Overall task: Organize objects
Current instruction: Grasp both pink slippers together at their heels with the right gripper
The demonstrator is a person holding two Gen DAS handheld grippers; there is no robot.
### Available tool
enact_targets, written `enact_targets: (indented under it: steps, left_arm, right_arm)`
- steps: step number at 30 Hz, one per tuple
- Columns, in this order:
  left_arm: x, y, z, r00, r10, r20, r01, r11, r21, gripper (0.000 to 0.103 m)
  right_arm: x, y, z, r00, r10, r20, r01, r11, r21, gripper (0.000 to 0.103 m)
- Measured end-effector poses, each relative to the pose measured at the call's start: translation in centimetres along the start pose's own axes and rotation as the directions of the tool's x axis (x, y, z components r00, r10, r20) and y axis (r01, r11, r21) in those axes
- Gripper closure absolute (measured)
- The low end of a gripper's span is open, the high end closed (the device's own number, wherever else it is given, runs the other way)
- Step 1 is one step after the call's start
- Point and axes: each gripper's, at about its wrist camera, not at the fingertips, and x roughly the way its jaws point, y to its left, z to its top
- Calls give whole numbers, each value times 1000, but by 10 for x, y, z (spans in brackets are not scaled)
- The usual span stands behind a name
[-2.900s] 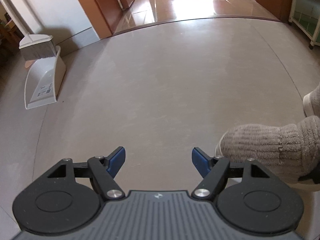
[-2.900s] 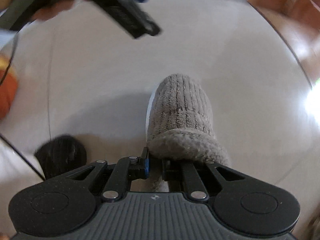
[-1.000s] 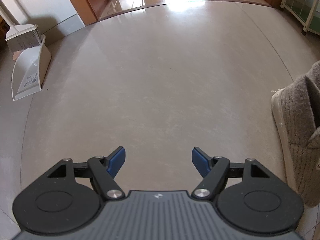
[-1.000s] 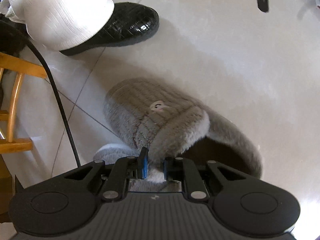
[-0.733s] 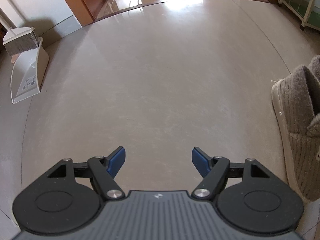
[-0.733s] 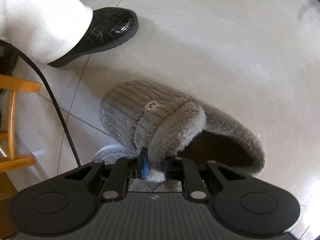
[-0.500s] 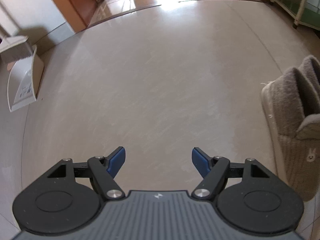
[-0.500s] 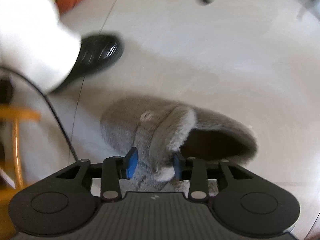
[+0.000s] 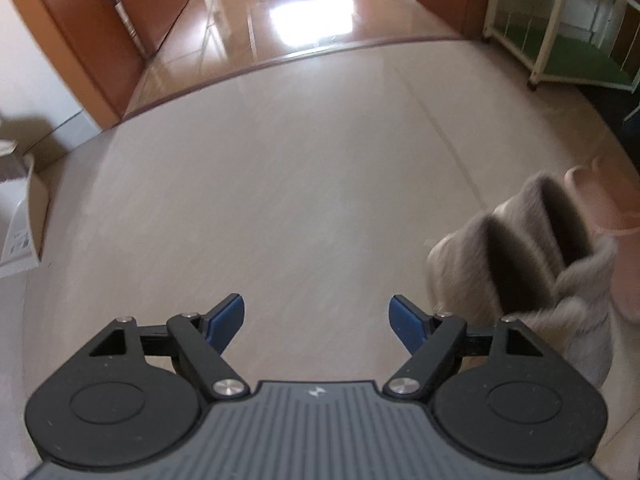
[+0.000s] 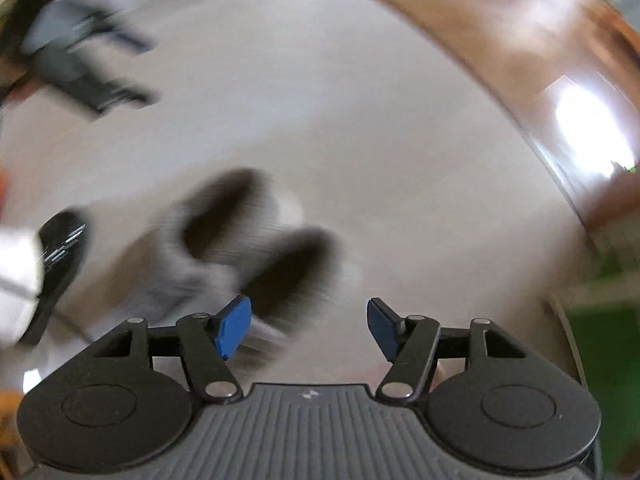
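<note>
1. Left tool: jaws opening, blue pads set wide apart, only bare floor between them.
2. Right tool: jaws opening, nothing between the blue pads; the whole right wrist view is smeared by motion.
3. Pair of grey slippers: fuzzy, lying side by side and touching on the pale floor, dark foot openings facing up. In the left wrist view they sit at about 3 o'clock, just beyond the right-hand finger of the left tool, apart from it. In the right wrist view the same pair lies at about 9 to 10 o'clock, partly behind that tool's left-hand pad; contact cannot be told through the blur.
4. Pink slipper: touching the far side of the grey pair, at 3 o'clock in the left wrist view.
5. Black shoe below a white trouser leg: at 9 o'clock in the right wrist view, near the grey pair.
6. White dustpan: at 9 o'clock in the left wrist view, well apart from the slippers.
7. White wire-framed cabinet: at 1 to 2 o'clock, beside the glossy brown hallway floor.
</note>
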Motion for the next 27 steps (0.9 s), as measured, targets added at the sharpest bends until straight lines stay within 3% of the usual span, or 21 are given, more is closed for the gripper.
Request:
enact_targets:
  steps: [3, 7, 11, 16, 19, 21, 23, 27]
  left_arm:
    - [8, -17, 18, 999, -35, -5, 35, 999, 3, 23]
    - [15, -36, 31, 997, -76, -7, 76, 997, 18, 23]
    - [25, -53, 38, 996, -79, -36, 80, 996, 40, 23]
    - [32, -68, 40, 995, -80, -59, 85, 993, 88, 23]
    - [31, -71, 39, 996, -72, -57, 78, 991, 106, 23]
    - [31, -71, 39, 995, -74, -60, 80, 991, 105, 23]
    - [31, -70, 38, 995, -77, -64, 83, 991, 103, 23]
    - [26, -74, 39, 995, -85, -54, 91, 989, 113, 23]
  right_arm:
    - [-2, -44, -33, 999, -45, -25, 49, 981, 187, 34]
    - [16, -83, -77, 988, -76, -134, 121, 922, 367, 35]
    - [44, -111, -107, 973, 21, -229, 110, 831, 546, 36]
    - [88, -126, -120, 937, 149, -316, 105, 744, 660, 39]
    - [111, -132, -126, 907, 214, -362, 121, 691, 712, 48]
    - [123, -130, -128, 884, 221, -411, 152, 696, 702, 51]
    - [129, -126, -128, 874, 204, -442, 174, 716, 676, 51]
    - [138, -120, -134, 857, 230, -461, 175, 711, 681, 52]
